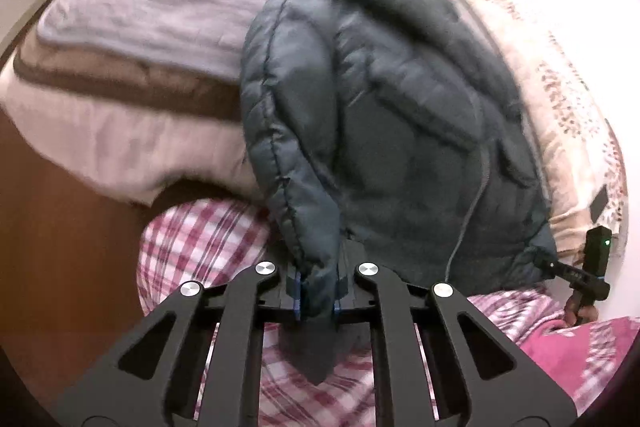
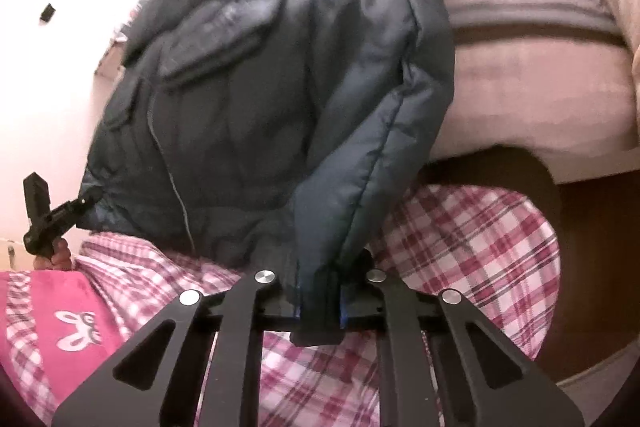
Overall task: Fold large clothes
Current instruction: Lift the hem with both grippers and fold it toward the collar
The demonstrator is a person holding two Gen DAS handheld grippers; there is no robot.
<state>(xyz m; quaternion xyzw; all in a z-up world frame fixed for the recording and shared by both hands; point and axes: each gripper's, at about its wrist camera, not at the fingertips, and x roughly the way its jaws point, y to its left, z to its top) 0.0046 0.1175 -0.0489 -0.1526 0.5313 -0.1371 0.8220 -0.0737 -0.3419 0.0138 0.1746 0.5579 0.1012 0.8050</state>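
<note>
black linkage arms of the left gripper (image 1: 316, 293) fill the bottom of the left wrist view, and its jaws are pressed together on the cuff end of a sleeve of the dark teal puffer jacket (image 1: 384, 131). the sleeve rises from the jaws up along the jacket's left edge in that view.

from the right wrist view, the right gripper (image 2: 320, 301) has its jaws clamped the same way on the jacket's other sleeve (image 2: 360, 163), whose cuff pokes out a little below the pads.

the jacket lies front up on the bed, zip line running down the middle, flap pockets showing on the chest, hood end away from the cameras. its hem hangs at the near edge of the bed, above the person's red and white checked clothing (image 1: 200, 243).

under and beside the jacket are a pale pink blanket (image 1: 168, 7) and a beige cover with a brown stripe (image 1: 120, 83). a cream patterned bedspread (image 1: 560, 99) lies on the jacket's far side in the left view.

each view shows the other gripper at the jacket's hem corner, held by a hand (image 2: 58, 253). a pink garment with a white pattern (image 2: 60, 319) lies near that hand.
</note>
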